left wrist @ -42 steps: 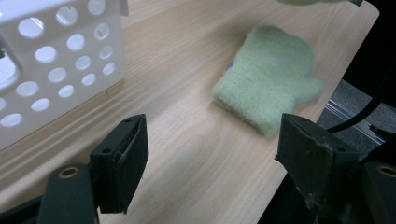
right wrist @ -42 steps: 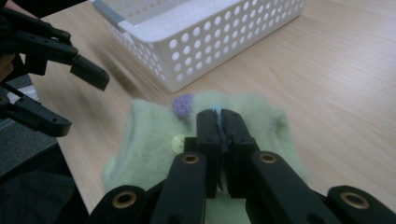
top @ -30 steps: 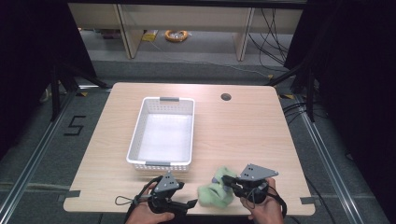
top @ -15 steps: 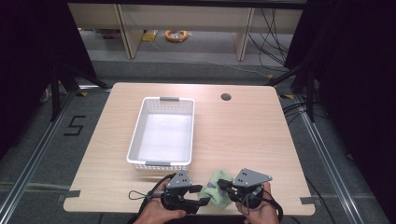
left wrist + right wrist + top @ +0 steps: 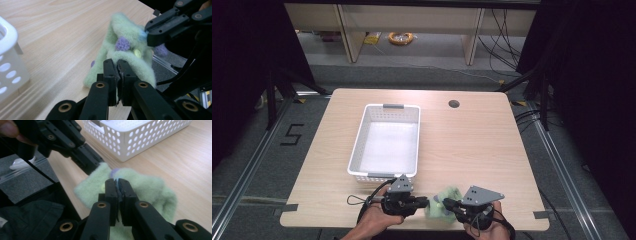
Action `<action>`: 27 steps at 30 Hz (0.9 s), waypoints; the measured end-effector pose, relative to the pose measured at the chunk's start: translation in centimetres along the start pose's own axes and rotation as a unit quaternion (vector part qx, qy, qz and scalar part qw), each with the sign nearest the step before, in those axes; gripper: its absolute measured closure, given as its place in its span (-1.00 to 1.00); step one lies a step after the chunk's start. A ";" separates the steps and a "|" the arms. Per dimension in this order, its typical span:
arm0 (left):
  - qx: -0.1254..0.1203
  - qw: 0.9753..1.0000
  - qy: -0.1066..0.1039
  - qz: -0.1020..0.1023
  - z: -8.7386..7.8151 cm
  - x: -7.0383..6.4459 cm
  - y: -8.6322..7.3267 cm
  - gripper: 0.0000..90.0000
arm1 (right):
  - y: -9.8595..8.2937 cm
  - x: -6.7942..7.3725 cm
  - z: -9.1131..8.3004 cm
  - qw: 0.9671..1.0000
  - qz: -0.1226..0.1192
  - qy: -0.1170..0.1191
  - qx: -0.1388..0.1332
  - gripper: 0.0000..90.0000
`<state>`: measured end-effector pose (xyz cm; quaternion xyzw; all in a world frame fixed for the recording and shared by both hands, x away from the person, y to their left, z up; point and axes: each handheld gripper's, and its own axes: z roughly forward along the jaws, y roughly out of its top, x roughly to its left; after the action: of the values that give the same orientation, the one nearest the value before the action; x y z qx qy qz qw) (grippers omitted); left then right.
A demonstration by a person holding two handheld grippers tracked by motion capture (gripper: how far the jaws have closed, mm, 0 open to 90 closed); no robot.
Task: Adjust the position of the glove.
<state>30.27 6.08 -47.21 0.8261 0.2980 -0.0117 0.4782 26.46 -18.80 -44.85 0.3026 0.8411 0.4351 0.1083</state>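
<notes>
Left gripper (image 5: 116,65) pinching fuzzy pale-green dotted cloth (image 5: 125,47) | right gripper (image 5: 117,185) pinching it too | near desk (image 5: 472,145) edge

Even overhead light brightens the pale wooden worktop (image 5: 472,145) in the high view, its surroundings falling into darkness. Both gripper views are soft: near black tool jaws blur, and the white perforated plastic basket (image 5: 140,135) glares slightly.

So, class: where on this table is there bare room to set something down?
Bare wood lies right of the white basket, out to the table's right edge, and in a narrower strip on its left. The front edge is crowded: both tools, left and right, grip the green cloth.
</notes>
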 end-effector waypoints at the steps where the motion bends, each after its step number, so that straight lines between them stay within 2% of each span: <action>1: 0.004 1.000 0.000 -0.005 0.0 0.0 0.0 0.90 | 0.0 0.0 0.1 1.000 -0.007 0.003 -0.004 0.94; 2: 0.002 1.000 -0.001 0.000 0.1 0.2 0.0 0.90 | -0.1 0.2 0.0 1.000 -0.001 0.008 0.001 0.94; 4: 0.007 1.000 -0.010 -0.005 0.2 0.4 0.1 0.90 | -0.2 0.5 0.0 1.000 0.002 0.015 0.003 0.94; 5: 0.006 1.000 -0.003 -0.014 0.3 0.4 0.1 0.90 | -0.2 0.5 0.1 1.000 0.001 0.020 0.003 0.94; 6: 0.009 1.000 -0.007 -0.005 0.4 0.6 0.1 0.90 | -0.3 0.6 0.1 1.000 0.008 0.018 -0.003 0.94; 7: 0.011 1.000 -0.002 -0.008 0.5 0.8 0.1 0.90 | -0.4 0.5 0.1 1.000 0.001 0.017 -0.004 0.94; 10: 0.018 1.000 0.006 -0.002 0.9 1.0 0.0 0.90 | -0.6 0.1 0.6 1.000 0.005 0.018 0.005 0.94; 11: 0.017 1.000 0.006 -0.013 1.2 1.0 -0.2 0.90 | -0.8 -0.2 0.8 1.000 0.010 0.018 0.006 0.94; 13: 0.023 1.000 0.007 -0.002 1.4 1.3 -0.4 0.90 | -1.1 -0.5 1.1 0.999 0.021 0.022 0.009 0.94; 14: 0.027 1.000 0.014 -0.001 1.4 1.4 -0.5 0.90 | -1.1 -0.5 1.1 1.000 0.015 0.024 0.013 0.94; 15: 0.029 0.999 0.018 -0.011 1.6 1.4 -0.7 0.90 | -1.2 -0.3 1.3 0.999 0.027 0.026 0.016 0.93; 16: 0.034 0.999 0.017 -0.004 1.7 1.7 -0.9 0.90 | -1.2 -0.5 1.4 0.999 0.013 0.023 0.018 0.93; 18: 0.041 0.999 0.022 -0.008 2.0 1.8 -1.4 0.89 | -1.4 -0.7 1.7 0.999 0.012 0.025 0.026 0.90; 20: 0.048 0.999 0.023 -0.010 2.2 2.0 -1.7 0.87 | -1.7 -0.9 2.0 0.999 0.018 0.033 0.030 0.83; 21: 0.050 0.998 0.026 -0.019 2.3 2.0 -1.9 0.86 | -1.8 -0.9 2.1 0.999 0.014 0.036 0.037 0.77; 22: 0.052 0.998 0.027 -0.012 2.2 2.1 -1.9 0.84 | -1.9 -0.8 2.1 0.998 0.020 0.038 0.041 0.69; 24: 0.051 0.998 0.025 -0.022 2.1 2.1 -1.9 0.80 | -1.9 -0.9 2.2 0.998 0.024 0.035 0.039 0.50; 25: 0.047 0.998 0.027 -0.023 2.0 2.2 -1.9 0.75 | -1.9 -1.0 2.1 0.998 0.024 0.042 0.041 0.39; 27: 0.043 0.998 0.028 -0.031 1.5 2.2 -1.9 0.65 | -1.8 -1.2 1.8 0.998 0.036 0.037 0.028 0.25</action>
<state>31.55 6.62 -50.19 0.8364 0.3358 -0.0159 0.4329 27.52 -19.11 -47.48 0.3195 0.8446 0.4263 0.0532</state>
